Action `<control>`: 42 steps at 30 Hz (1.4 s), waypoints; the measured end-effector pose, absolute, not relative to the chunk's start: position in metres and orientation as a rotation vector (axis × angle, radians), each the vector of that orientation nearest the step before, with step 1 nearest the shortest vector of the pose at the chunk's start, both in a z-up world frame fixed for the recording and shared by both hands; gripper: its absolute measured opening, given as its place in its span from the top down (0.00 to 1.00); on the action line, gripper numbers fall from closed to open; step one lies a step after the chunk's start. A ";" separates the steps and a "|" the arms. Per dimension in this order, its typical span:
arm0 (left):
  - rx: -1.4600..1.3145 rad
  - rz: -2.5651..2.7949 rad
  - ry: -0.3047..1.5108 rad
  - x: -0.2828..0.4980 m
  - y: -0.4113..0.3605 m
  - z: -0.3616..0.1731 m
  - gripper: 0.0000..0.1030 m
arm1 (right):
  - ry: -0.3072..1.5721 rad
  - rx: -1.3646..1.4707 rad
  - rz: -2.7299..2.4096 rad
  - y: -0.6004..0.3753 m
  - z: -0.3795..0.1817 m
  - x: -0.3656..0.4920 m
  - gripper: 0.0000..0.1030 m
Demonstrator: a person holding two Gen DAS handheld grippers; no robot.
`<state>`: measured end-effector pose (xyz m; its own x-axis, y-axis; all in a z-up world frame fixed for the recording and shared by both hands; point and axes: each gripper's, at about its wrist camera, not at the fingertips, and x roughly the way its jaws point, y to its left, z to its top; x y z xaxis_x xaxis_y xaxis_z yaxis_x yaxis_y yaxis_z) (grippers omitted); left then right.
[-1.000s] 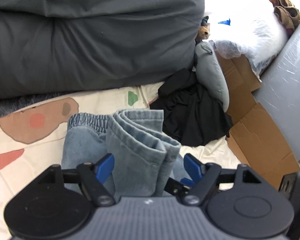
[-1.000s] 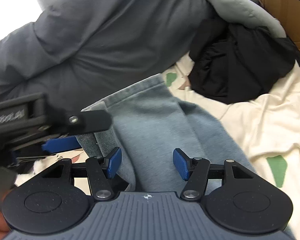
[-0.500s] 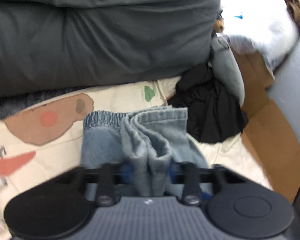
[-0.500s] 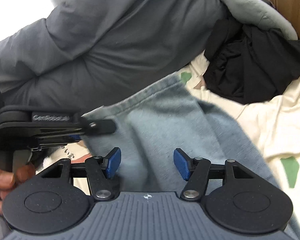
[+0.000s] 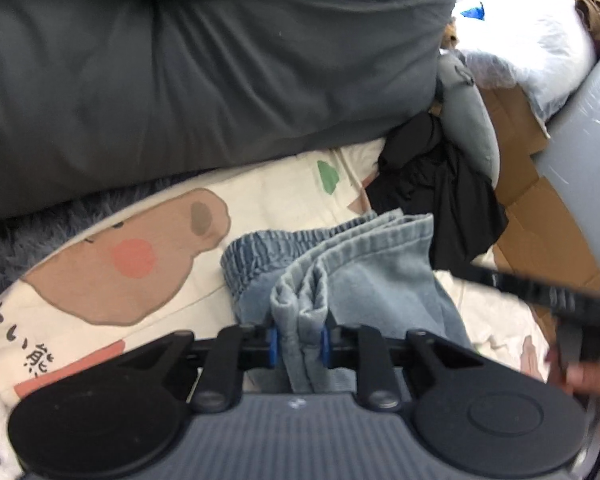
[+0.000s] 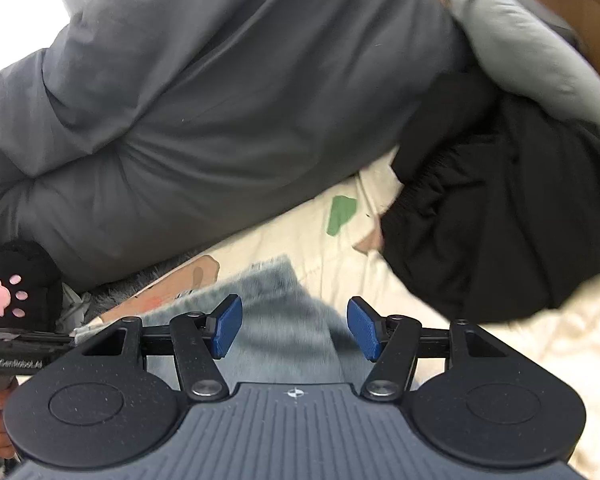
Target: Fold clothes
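Several folded layers of the pale blue denim shorts (image 5: pixel 340 264) stand bunched between the blue fingers (image 5: pixel 273 345) of the left gripper (image 5: pixel 298 344), whose jaws are closing with the pads already pressing the cloth from both sides. The shorts lie on a cream bedsheet (image 5: pixel 268 188) printed with a brown bear, their elastic waistband (image 5: pixel 256 248) turned away from the camera. Only the left wrist view shows this pinch and the waistband; at its right edge a blurred black tool and part of a hand (image 5: pixel 592 380) also appear. The right wrist view shows instead the right gripper (image 6: pixel 294 328) with its fingers (image 6: pixel 228 326) standing well apart and gripping nothing, the blurred denim lying flat on the sheet below the gap. That view also catches a black glove with a pink paw print (image 6: pixel 14 286) at the left. Beyond the shorts lies a black garment (image 5: pixel 440 196), and a dark grey duvet (image 5: pixel 204 64) fills the far side in both views.
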<state>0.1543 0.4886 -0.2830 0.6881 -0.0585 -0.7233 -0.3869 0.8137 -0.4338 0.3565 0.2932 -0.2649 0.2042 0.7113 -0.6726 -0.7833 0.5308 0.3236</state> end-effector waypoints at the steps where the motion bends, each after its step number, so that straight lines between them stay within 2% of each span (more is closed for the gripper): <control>1: -0.609 0.197 0.802 0.154 0.490 -0.285 0.80 | 0.884 -0.120 1.069 0.300 -0.267 0.361 0.40; 6: -0.638 0.225 0.790 0.149 0.491 -0.295 0.80 | 0.924 -0.287 1.203 0.331 -0.277 0.372 0.40; 10: -0.643 0.234 0.775 0.144 0.491 -0.300 0.79 | 0.934 -0.312 1.256 0.344 -0.278 0.372 0.41; 11: -0.646 0.238 0.776 0.144 0.492 -0.301 0.78 | 0.937 -0.310 1.262 0.346 -0.278 0.372 0.43; 13: -0.655 0.243 0.776 0.143 0.493 -0.304 0.76 | 0.937 -0.325 1.281 0.351 -0.277 0.370 0.55; 14: -0.660 0.245 0.774 0.142 0.494 -0.305 0.74 | 0.925 -0.347 1.287 0.352 -0.275 0.368 0.57; 17: -0.671 0.251 0.757 0.140 0.493 -0.306 0.71 | 0.890 -0.389 1.284 0.351 -0.267 0.362 0.77; 20: -0.674 0.253 0.744 0.136 0.491 -0.309 0.71 | 0.863 -0.398 1.278 0.344 -0.255 0.356 0.82; 21: -0.678 0.252 0.730 0.134 0.491 -0.309 0.75 | 0.852 -0.408 1.268 0.342 -0.250 0.353 0.83; 22: -0.684 0.251 0.715 0.132 0.490 -0.308 0.81 | 0.850 -0.407 1.252 0.339 -0.245 0.351 0.83; 29: -0.664 0.175 0.683 0.146 0.488 -0.274 0.83 | 0.959 -0.251 1.089 0.323 -0.213 0.378 0.84; 33: -0.661 0.131 0.718 0.173 0.499 -0.271 0.83 | 0.985 -0.327 0.992 0.342 -0.226 0.384 0.84; 36: -0.726 0.137 0.795 0.198 0.513 -0.293 0.83 | 1.023 -0.267 0.950 0.354 -0.245 0.393 0.82; 38: -0.756 0.154 0.832 0.205 0.520 -0.308 0.83 | 1.050 -0.221 0.921 0.356 -0.260 0.396 0.71; 39: -0.771 0.163 0.838 0.206 0.522 -0.314 0.83 | 1.060 -0.201 0.916 0.354 -0.265 0.398 0.60; 42: -0.800 0.162 0.806 0.198 0.522 -0.320 0.83 | 1.095 -0.123 0.920 0.340 -0.278 0.404 0.53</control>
<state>0.1984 0.5222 -0.3196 0.6974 -0.1603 -0.6986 -0.4171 0.7018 -0.5774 0.4041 0.3398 -0.2777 0.1412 0.5784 -0.8035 -0.6915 0.6384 0.3380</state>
